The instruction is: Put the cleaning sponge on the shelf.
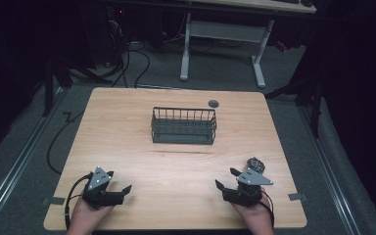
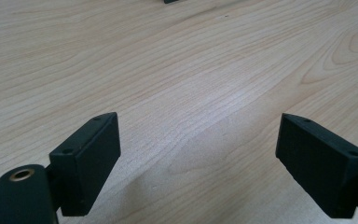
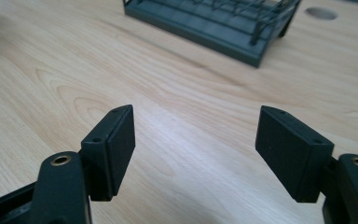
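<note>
A dark wire basket (image 1: 183, 126) stands in the middle of the wooden table (image 1: 142, 105) and looks empty; in the right gripper view the basket (image 3: 214, 23) lies ahead across bare wood. A small dark lumpy object (image 1: 255, 164) sits on the table just beyond and to the right of my right gripper (image 1: 226, 177). That gripper (image 3: 196, 111) stands open with nothing between its jaws, low over the wood near the front edge. Near the front left, my left gripper (image 1: 119, 181) is also open and holds nothing; between its jaws (image 2: 198, 119) there is just wood.
A grey round grommet (image 1: 213, 103) is set in the tabletop behind the basket, and shows as a grommet (image 3: 320, 13) in the right gripper view. Beyond the table is grey floor with cables (image 1: 127, 63) and a white desk frame (image 1: 223, 36).
</note>
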A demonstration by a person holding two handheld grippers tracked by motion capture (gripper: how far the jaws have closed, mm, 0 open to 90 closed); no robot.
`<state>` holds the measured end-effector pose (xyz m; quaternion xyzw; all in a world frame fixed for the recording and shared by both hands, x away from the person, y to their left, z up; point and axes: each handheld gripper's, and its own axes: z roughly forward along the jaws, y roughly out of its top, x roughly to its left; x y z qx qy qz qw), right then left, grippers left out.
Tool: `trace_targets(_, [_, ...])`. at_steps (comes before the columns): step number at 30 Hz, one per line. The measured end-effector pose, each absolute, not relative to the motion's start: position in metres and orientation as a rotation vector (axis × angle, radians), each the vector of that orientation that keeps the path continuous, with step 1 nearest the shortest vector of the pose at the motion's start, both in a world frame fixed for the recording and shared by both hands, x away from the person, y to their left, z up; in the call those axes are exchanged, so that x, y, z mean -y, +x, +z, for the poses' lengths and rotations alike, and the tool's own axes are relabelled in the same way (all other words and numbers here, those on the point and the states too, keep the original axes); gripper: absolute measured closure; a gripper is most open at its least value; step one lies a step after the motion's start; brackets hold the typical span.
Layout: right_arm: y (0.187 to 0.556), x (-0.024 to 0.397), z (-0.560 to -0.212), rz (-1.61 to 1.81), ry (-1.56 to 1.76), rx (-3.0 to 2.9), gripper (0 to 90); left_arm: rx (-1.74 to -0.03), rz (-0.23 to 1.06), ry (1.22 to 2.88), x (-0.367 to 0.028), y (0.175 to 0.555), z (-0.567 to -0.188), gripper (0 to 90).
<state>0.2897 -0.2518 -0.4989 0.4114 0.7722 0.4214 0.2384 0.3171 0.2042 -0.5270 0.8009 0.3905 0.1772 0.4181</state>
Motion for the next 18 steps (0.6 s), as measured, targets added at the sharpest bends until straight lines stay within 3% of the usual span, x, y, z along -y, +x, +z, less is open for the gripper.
trace_targets(18, [0.2949,0.2528,-0.5056,1.175,1.178,-2.102,30.0,-0.946,0.434,2.028,-0.2077,0.3167,-0.5290,14.5])
